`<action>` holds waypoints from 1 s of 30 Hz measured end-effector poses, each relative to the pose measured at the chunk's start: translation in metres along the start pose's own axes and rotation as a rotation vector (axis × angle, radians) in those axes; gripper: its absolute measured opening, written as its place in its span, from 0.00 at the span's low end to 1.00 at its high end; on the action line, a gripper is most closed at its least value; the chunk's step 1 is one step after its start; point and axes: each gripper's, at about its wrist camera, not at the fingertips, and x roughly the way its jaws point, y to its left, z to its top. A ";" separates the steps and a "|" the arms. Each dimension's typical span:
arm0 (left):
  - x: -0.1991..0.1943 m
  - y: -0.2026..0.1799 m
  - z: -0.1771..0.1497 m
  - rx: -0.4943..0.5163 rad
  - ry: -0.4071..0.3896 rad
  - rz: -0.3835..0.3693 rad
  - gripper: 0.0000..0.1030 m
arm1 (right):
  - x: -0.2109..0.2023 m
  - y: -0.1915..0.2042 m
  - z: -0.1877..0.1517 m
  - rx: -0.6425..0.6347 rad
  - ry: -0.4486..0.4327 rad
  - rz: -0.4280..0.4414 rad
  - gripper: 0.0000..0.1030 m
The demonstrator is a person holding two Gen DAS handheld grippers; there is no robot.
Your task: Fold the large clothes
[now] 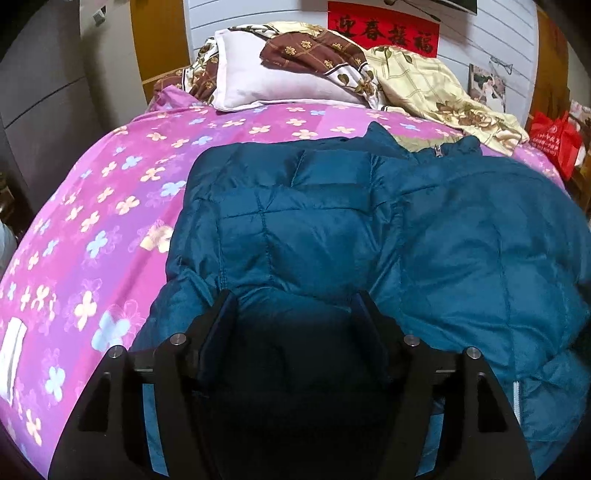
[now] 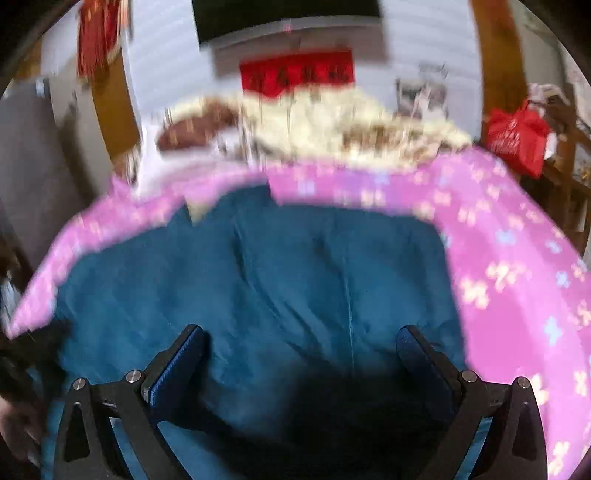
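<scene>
Lying spread across the pink flowered bedspread [image 1: 110, 206], the quilted teal jacket [image 1: 314, 229] took up the near half of the bed, collar and zipper pull [image 1: 438, 150] toward the pillows, one sleeve folded in over the chest. Left gripper [image 1: 295, 306] sat low over the jacket's near part, jaws apart, a puffy fold of the fabric bulging up between the fingers [image 1: 221, 314]; pads did not look pressed on it, so released. Right gripper [image 2: 301, 343] hovered over the jacket [image 2: 258, 266] too, jaws spread wide, nothing clamped, blue pads [image 2: 177, 365] showing bare; that view was smeared with motion blur. A white pillow [image 1: 266, 85] and rumpled brown-and-cream bedding [image 1: 424, 85] were heaped at the head of the bed, just beyond the collar. A red banner [image 1: 384, 31] with characters hung on the wall behind, and a red bag [image 1: 557, 140] stood off the bed's right side. A white slip of something [image 1: 13, 354] lay on the bedspread at far left, well apart from the jacket.
</scene>
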 end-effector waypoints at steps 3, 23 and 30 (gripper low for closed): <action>0.000 -0.001 -0.004 0.009 -0.008 0.025 0.70 | 0.029 -0.007 -0.007 0.010 0.120 0.032 1.00; 0.019 0.009 0.022 -0.025 -0.010 -0.007 0.78 | 0.076 0.003 0.085 0.047 0.091 -0.063 1.00; 0.017 0.015 0.020 -0.053 -0.011 -0.009 0.78 | 0.094 -0.004 0.076 0.024 0.206 -0.056 1.00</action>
